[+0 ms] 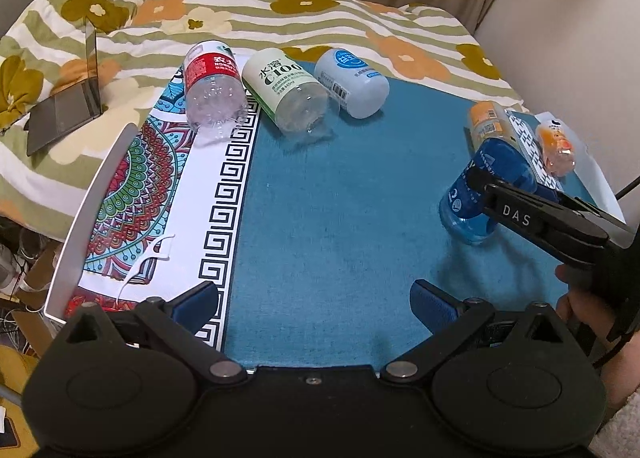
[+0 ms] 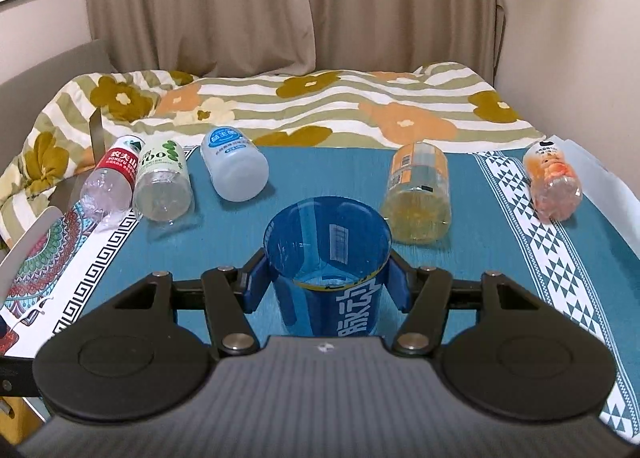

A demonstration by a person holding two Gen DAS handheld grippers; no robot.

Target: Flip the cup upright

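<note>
A blue cut-bottle cup (image 2: 328,258) with white characters is held between the pads of my right gripper (image 2: 326,284), tilted, its open mouth facing away and up. In the left wrist view the same cup (image 1: 480,186) is at the right, leaning over the teal cloth with the right gripper's black finger (image 1: 532,210) across it. My left gripper (image 1: 316,306) is open and empty, low over the teal cloth near the table's front edge.
Other bottle cups lie on their sides: red-label (image 1: 214,90), green-label (image 1: 286,92), white (image 1: 352,82) at the back left; orange (image 2: 418,192) and peach (image 2: 554,182) at the right. A laptop (image 1: 68,110) lies on the bed. A floss pick (image 1: 148,258) lies on the patterned mat.
</note>
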